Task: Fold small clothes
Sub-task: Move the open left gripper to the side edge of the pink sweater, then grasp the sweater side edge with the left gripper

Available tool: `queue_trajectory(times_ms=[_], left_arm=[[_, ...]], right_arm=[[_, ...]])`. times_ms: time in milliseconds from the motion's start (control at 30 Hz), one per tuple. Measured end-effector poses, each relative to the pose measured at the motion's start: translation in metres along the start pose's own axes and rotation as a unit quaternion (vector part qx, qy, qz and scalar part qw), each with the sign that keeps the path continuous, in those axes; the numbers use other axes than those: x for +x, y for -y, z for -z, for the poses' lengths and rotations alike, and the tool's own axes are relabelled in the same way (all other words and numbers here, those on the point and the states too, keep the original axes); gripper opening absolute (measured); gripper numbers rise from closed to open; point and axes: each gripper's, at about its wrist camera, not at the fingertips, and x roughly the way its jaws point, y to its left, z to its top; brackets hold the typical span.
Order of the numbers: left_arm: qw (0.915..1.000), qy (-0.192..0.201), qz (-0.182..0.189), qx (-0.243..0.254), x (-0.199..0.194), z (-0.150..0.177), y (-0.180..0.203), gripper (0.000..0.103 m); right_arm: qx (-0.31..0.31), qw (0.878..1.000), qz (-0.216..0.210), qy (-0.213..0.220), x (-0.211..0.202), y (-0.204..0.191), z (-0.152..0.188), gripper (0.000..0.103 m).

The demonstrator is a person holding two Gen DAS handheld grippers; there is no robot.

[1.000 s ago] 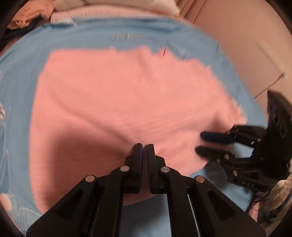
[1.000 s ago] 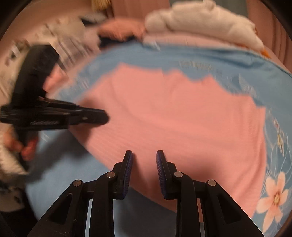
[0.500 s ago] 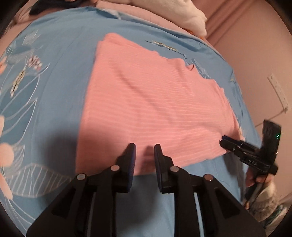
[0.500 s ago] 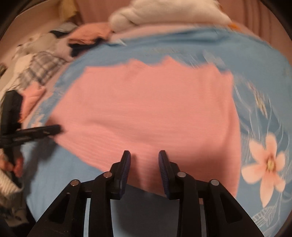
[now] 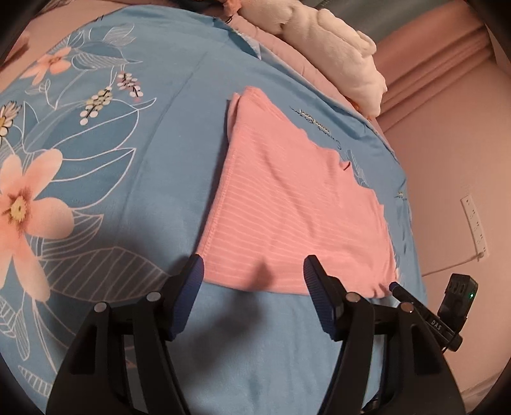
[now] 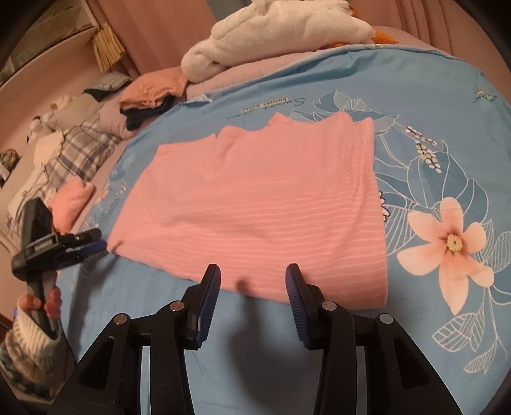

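Observation:
A pink ribbed garment (image 5: 287,207) (image 6: 255,204) lies flat, folded into a rough rectangle, on the blue floral bedsheet (image 5: 127,178) (image 6: 431,134). My left gripper (image 5: 252,271) hovers at the garment's near edge with its jaws opening. The cloth edge lies beyond the fingertips and the pads do not press on it. My right gripper (image 6: 252,274) stands at the opposite near edge, jaws also opening, with nothing clamped. Each gripper shows in the other's view: the right one (image 5: 397,287) at the garment's corner, the left one (image 6: 95,241) held by a hand in a knitted sleeve (image 6: 28,338).
A white plush bundle (image 6: 271,28) lies at the head of the bed. Loose clothes (image 6: 150,89), a plaid cloth (image 6: 80,140) and a folded pink item (image 6: 72,201) sit along the left side. A wall socket (image 5: 476,223) is on the pink wall.
Both grippers have drawn back from on top of the garment to its near edge and their jaws have spread apart. Both views have rolled. The garment stays flat.

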Motion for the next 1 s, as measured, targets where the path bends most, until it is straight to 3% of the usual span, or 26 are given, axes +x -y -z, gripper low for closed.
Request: queue_trajectory(times_ms=[233,767,1000], left_arm=[[0.9997,-0.011,0.011,-0.017,0.013,-0.016,-0.016,0.065],[0.9992,-0.015,-0.002,0.036,0.058,-0.083,-0.002,0.065],[0.9948,-0.028,-0.043,0.088,0.081,-0.102,0.015,0.063]], right_arm=[[0.007,0.999,-0.042,-0.001,0.019,-0.015,-0.009,0.042],[-0.011,0.998,-0.061,0.003,0.081,-0.034,-0.063,0.042],[-0.019,1.000,-0.016,-0.011,0.110,-0.033,-0.090,0.042]])
